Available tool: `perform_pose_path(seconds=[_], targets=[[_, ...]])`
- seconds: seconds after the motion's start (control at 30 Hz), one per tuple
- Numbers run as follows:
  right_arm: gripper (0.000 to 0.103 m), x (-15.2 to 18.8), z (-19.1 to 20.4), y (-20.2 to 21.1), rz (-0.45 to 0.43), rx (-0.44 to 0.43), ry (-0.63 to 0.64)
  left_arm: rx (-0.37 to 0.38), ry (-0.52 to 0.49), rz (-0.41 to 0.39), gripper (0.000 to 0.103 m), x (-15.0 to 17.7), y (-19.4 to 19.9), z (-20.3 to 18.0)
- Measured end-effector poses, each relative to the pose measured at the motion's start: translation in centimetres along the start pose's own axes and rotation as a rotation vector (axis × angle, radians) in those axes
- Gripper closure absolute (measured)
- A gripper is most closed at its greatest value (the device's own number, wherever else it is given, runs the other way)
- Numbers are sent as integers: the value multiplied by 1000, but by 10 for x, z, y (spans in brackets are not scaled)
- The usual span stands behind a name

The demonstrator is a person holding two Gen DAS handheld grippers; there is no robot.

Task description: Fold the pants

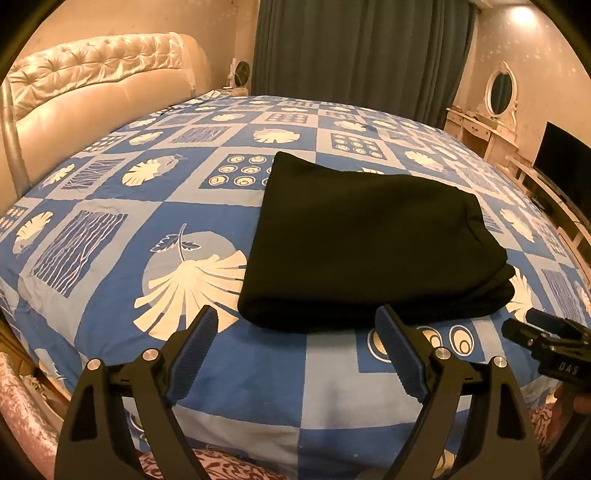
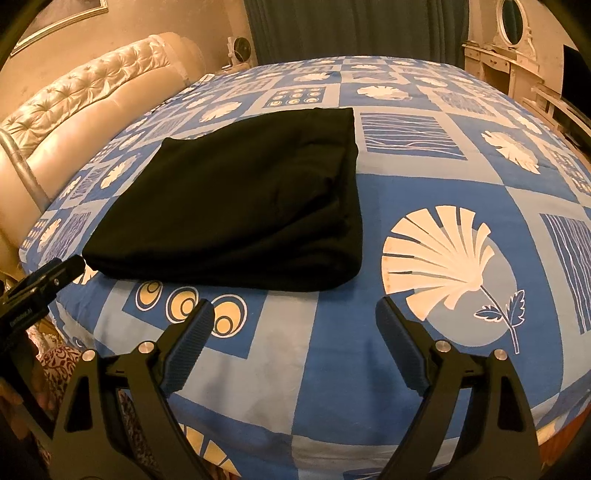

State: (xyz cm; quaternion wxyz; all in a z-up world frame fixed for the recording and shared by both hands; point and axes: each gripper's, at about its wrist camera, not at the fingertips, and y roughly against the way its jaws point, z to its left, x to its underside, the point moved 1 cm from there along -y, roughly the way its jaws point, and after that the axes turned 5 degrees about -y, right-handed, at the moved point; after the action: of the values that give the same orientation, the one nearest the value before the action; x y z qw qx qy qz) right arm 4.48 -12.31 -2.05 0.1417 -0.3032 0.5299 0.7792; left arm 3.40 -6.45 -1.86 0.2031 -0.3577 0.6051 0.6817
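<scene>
We see black pants (image 1: 365, 243) folded on the bed (image 1: 110, 206).
Left gripper (image 1: 297, 334) and right gripper (image 2: 295, 325) hover with fingers spread wide, empty; only our right view shows a picture frame (image 2: 55, 22).

Pants (image 1: 365, 243): one pair, black, folded into a single stack; grippers: two, namely the left gripper (image 1: 297, 328) and the right gripper (image 2: 295, 319), each with two fingers, four fingers in all; bed (image 1: 110, 229): one, under one blue patterned cover; headboard (image 1: 92, 81): one, tufted, cream; curtain (image 1: 362, 51): one, dark, pleated; oval mirror (image 1: 500, 88): one; dressing table (image 1: 476, 129): one, white; dark screen (image 1: 565, 170): one; small fan (image 1: 243, 70): one; picture frame (image 2: 59, 18): one, partly visible in the right wrist view.
</scene>
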Motion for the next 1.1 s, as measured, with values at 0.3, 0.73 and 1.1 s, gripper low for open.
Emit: perform_pose_path(seconds=[0.3,0.73,1.1], targets=[[14,1,1,-1,2,-2,-1,-7,-13,-10,17,-1,2,-4],[14,2,3,-3,14,-6,-1,-22,-45,-37,17,-5,7,-6],[14,4,4,-4,21,-13,-3,-65,-68,-37,17,-6,6,-10]])
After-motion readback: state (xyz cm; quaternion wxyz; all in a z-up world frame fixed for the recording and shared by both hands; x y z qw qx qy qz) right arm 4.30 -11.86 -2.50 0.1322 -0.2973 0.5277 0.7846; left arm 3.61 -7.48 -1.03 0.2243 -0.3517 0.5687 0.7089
